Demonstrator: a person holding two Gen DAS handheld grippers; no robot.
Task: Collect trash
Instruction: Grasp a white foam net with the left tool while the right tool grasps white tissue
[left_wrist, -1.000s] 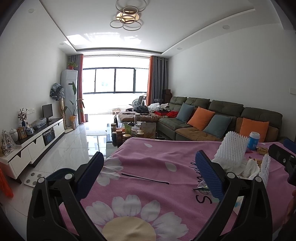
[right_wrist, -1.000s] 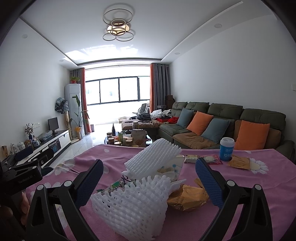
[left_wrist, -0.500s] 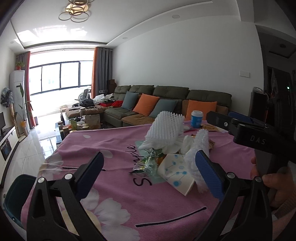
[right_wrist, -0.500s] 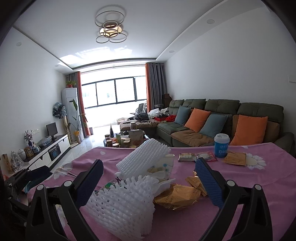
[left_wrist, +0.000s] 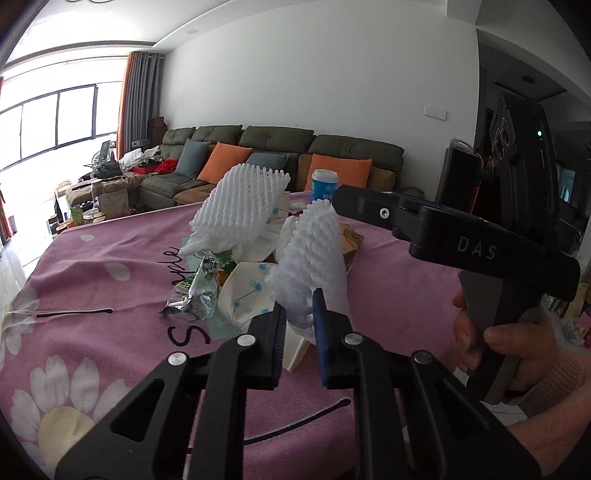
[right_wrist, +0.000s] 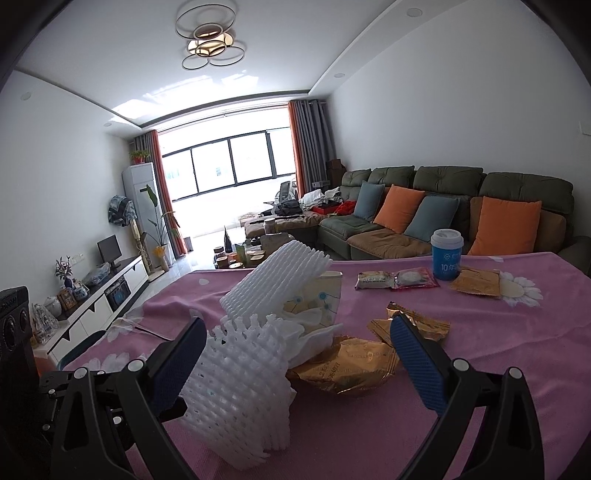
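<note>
On the pink tabletop (left_wrist: 110, 266) lay a heap of trash. The left gripper (left_wrist: 300, 325) was closing on the soft, bumpy white foam net (left_wrist: 314, 254) at the near edge; the squashy net might slip out. The right gripper (right_wrist: 295, 354) was open around it.

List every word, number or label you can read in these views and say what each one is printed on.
"DAS": on the black body of the right gripper, left wrist view.
"10", followed by a Chinese character that appears to read "年": on the blue paper cup.
"S" and a cursive word ending in "ple": black lettering on the pink tablecloth, partly covered by trash.
Print on the gold snack wrapper: too small and creased to read.
Print on the green foil wrapper: illegible.
</note>
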